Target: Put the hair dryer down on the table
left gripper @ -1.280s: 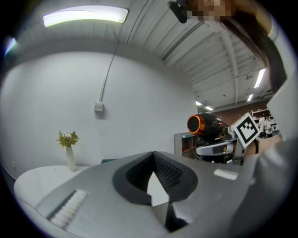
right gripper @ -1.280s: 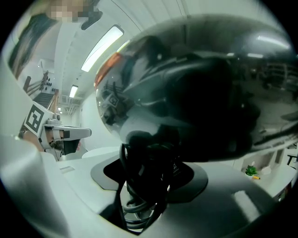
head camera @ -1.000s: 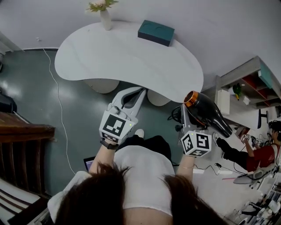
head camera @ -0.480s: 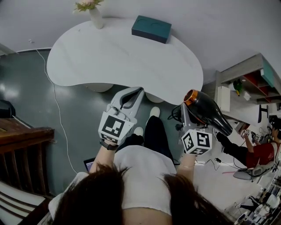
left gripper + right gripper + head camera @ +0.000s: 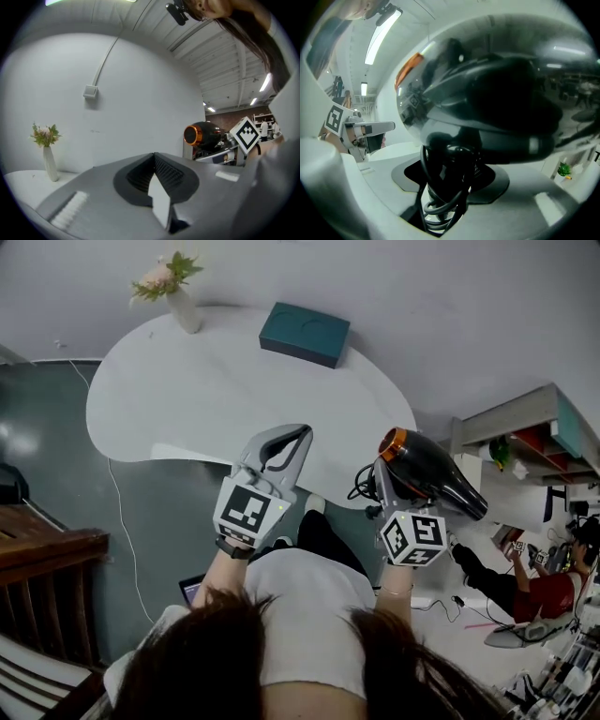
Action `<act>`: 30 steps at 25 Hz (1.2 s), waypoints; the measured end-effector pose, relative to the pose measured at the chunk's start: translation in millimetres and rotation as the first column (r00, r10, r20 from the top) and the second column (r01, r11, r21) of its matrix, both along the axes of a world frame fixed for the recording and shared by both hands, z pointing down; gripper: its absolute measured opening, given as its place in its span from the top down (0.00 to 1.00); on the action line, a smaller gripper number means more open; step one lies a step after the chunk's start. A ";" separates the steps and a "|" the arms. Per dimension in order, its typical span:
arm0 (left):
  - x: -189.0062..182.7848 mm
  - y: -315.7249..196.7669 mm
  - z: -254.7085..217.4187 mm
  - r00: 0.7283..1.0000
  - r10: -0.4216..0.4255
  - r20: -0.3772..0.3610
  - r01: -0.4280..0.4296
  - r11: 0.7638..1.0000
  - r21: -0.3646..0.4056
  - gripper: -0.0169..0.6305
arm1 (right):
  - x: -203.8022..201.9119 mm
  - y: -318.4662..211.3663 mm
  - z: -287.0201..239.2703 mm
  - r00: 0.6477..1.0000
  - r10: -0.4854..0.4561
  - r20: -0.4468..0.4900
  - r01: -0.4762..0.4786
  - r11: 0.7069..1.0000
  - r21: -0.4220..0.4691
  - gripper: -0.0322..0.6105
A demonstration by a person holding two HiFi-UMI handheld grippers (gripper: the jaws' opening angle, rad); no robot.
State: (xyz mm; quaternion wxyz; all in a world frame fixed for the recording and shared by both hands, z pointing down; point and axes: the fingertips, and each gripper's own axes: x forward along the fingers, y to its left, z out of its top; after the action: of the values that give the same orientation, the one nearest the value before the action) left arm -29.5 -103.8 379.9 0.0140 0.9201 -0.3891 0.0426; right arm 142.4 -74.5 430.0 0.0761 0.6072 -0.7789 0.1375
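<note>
- Counter [image 5: 216, 390]: it's lying ahead and to the left of the right jaws, near edge close by. I'm reading the wide bare patch straight ahead of the left jaws as the landing zone.
- Hair dryer [image 5: 429, 472]: it's riding in the air just above the right jaws, beside the counter's near right edge and not resting on it. The orange-ringed end is pointing toward the counter and the barrel is trailing away to the right.
- Right gripper [image 5: 386, 487]: its jaws are pinching the dryer's handle, with coils of cable bunched in there too. The heavy body is sitting above the grip, so it's probably wanting to tip. Better to be carrying it forward-left until the whole body is over the counter, then lowering slowly.
- Left gripper [image 5: 281, 442]: its jaws are pressed together on nothing, hovering at the counter's near edge. It's worth keeping out of the drop path.
- Teal box [image 5: 305, 332]: it's sitting far beyond both jaws, well apart from the landing zone.
- Vase [image 5: 185, 310]: it's standing far ahead and left, so no clash is likely.
- Cord [image 5: 364, 489]: it's looping just left of the right jaws. It could snag on release, so the barrel should be resting on its side before the jaws start spreading.
</note>
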 end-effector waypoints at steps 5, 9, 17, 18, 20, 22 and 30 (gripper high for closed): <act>24.2 -48.6 -14.9 1.000 -0.022 -0.003 0.022 0.999 0.039 0.89 | 16.1 -56.1 -10.3 0.999 -0.046 0.007 0.046 0.999 0.014 0.60; 35.4 -81.3 -16.7 0.999 -0.041 0.000 0.041 0.998 0.053 0.89 | 25.1 -92.3 -13.3 0.997 -0.075 0.005 0.074 0.997 0.028 0.60; 43.1 -115.9 -15.9 0.999 -0.039 0.001 0.039 0.998 0.042 0.88 | 31.3 -128.9 -1.0 0.996 -0.083 0.012 0.083 0.996 -0.014 0.60; 42.6 -119.6 -16.8 0.999 -0.034 0.001 0.034 0.999 0.041 0.89 | 30.5 -132.4 1.3 0.997 -0.080 0.012 0.080 0.996 -0.023 0.60; 42.3 -125.9 -18.1 1.000 -0.019 0.006 0.019 0.999 0.038 0.89 | 28.7 -137.8 5.9 0.997 -0.071 0.017 0.071 0.997 -0.042 0.60; 42.4 -129.5 -17.4 1.000 -0.001 0.013 0.001 1.000 0.030 0.89 | 26.8 -139.6 10.8 0.998 -0.061 0.023 0.063 0.996 -0.062 0.60; 47.6 -136.1 -4.7 0.999 0.041 0.019 -0.041 0.999 -0.003 0.89 | 23.3 -142.0 36.9 0.997 -0.062 0.046 0.069 0.985 -0.157 0.60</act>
State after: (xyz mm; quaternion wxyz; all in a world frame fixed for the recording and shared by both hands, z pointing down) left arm 18.1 -239.9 375.2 0.0105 0.9274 -0.3702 0.0524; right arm 165.6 -216.5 466.9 0.1126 0.5702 -0.7864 0.2090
